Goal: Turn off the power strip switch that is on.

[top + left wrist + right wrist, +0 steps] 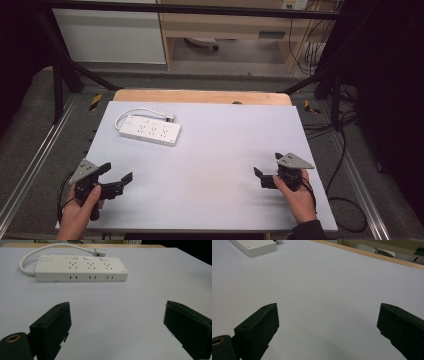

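A white power strip (150, 130) lies on the pale table sheet at the back left, its white cable (131, 114) looped behind it and ending in a plug (170, 118). In the left gripper view the power strip (81, 270) lies straight ahead, well beyond the jaws. My left gripper (117, 173) hovers near the front left corner, open and empty, held by a hand. My right gripper (267, 169) sits near the front right, open and empty, pointing left. In the right gripper view one end of the strip (254, 247) shows at the top left.
The pale sheet (215, 150) covers a wooden table whose far edge (200, 96) shows. Black frame bars (65, 65) and cables (345, 150) flank the table. A cabinet (110, 35) and shelves stand behind it.
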Demonstrator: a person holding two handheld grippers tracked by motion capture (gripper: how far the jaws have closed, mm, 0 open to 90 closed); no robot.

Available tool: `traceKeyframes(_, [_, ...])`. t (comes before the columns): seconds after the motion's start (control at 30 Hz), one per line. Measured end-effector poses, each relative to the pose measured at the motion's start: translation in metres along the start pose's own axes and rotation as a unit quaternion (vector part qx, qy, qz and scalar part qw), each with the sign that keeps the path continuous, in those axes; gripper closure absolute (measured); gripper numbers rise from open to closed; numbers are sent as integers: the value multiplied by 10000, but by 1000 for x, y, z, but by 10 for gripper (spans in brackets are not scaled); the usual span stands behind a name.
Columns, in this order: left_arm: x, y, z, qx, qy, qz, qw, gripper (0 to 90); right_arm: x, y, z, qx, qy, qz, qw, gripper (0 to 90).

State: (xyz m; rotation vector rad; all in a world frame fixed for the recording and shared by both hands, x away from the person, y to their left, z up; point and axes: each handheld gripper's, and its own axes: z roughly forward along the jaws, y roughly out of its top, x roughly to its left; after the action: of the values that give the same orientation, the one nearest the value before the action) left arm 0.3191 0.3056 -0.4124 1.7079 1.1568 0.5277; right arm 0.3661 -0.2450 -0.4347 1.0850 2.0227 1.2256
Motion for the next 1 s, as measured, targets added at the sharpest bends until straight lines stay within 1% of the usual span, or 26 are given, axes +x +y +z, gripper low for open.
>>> traceKeyframes(0.17, [1, 0, 3, 39, -13, 0, 10000, 74, 0, -1, -1, -37, 15, 116, 9999, 43])
traceKeyframes(0.2, [3, 1, 5, 82, -2, -73, 9999, 76, 0, -1, -1, -37, 36, 131, 9999, 43])
traceKeyframes(0.27, [5, 2, 7, 104, 7, -110, 9999, 80, 1, -1, 0, -24, 56, 119, 9999, 41])
traceKeyframes(0.3, [6, 3, 8, 121, 32, -85, 9999, 79, 1, -1, 0, -25, 77, 118, 9999, 41])
traceKeyframes(0.43, [13, 7, 15, 282, 149, -149, 9994, 83, 2, 0, 1, -27, 140, 119, 9998, 39])
traceKeyframes(0.5, [15, 8, 17, 317, 162, -179, 9992, 85, 3, 0, 1, -26, 157, 117, 9998, 39])
traceKeyframes(0.6, [20, 17, 23, 397, 170, -170, 9989, 85, 3, 0, 1, -16, 175, 138, 9997, 37])
traceKeyframes(0.73, [24, 27, 29, 421, 217, -97, 9988, 85, 2, -1, 1, 26, 150, 143, 9998, 34])
traceKeyframes(0.8, [25, 32, 31, 432, 194, -120, 9988, 85, 2, -1, 2, 45, 133, 141, 9998, 35])
traceKeyframes(0.83, [25, 35, 33, 429, 167, -130, 9989, 85, 2, -1, 2, 42, 130, 141, 9998, 36])
traceKeyframes(0.93, [26, 46, 37, 414, 185, -82, 9989, 85, 3, 0, 2, 38, 134, 138, 9998, 39])
traceKeyframes(0.97, [26, 46, 37, 414, 185, -82, 9989, 85, 3, 0, 2, 34, 140, 131, 9998, 39])
traceKeyframes(1.0, [28, 53, 39, 383, 166, -112, 9991, 85, 3, -1, 1, 30, 141, 131, 9998, 39])
